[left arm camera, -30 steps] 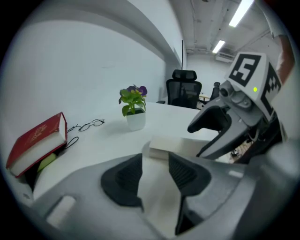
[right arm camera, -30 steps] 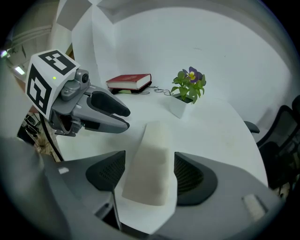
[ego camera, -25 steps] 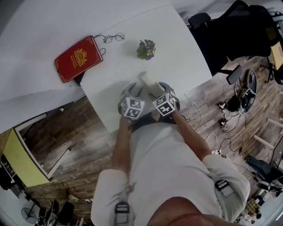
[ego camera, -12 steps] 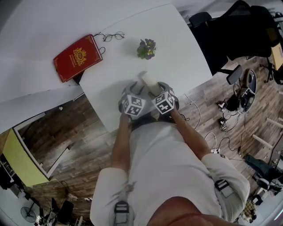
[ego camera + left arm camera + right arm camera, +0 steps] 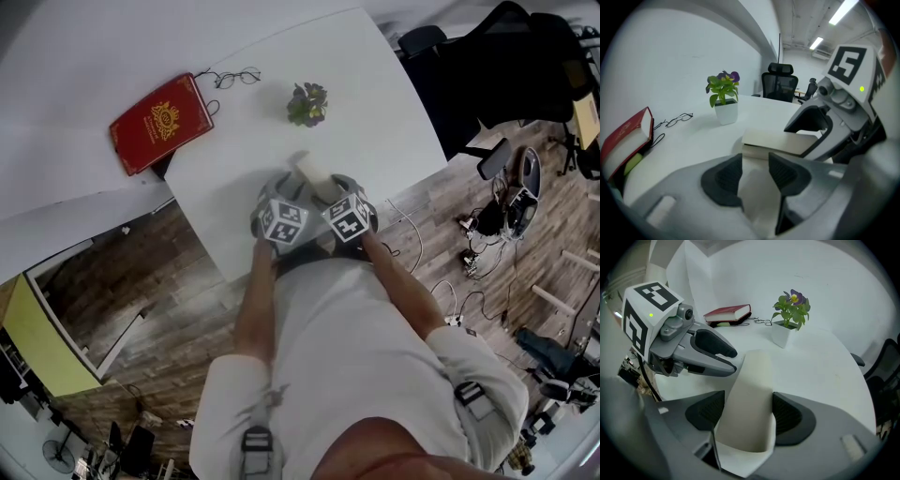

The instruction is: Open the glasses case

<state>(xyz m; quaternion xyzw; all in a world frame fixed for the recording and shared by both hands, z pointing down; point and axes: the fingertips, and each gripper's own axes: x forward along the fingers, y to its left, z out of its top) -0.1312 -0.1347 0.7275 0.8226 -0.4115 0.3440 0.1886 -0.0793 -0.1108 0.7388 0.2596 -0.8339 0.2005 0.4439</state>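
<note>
A cream glasses case (image 5: pixel 310 171) lies on the white table (image 5: pixel 375 112) near its front edge, lid down. My right gripper (image 5: pixel 749 411) straddles its near end. Its jaws have just been closing a little and both pads (image 5: pixel 787 416) touch the case's (image 5: pixel 752 380) sides. My left gripper (image 5: pixel 754 161) comes in from the left, its jaws a narrow gap apart and nothing gripped between them. Its tips (image 5: pixel 739 362) sit at the case's (image 5: pixel 780 140) long side. I cannot tell if they touch it.
A potted plant (image 5: pixel 307 103) stands behind the case. At the back left lie a red book (image 5: pixel 159 124) and a pair of glasses (image 5: pixel 228 77). An office chair (image 5: pixel 506 66) and floor cables (image 5: pixel 487 225) are to the right of the table.
</note>
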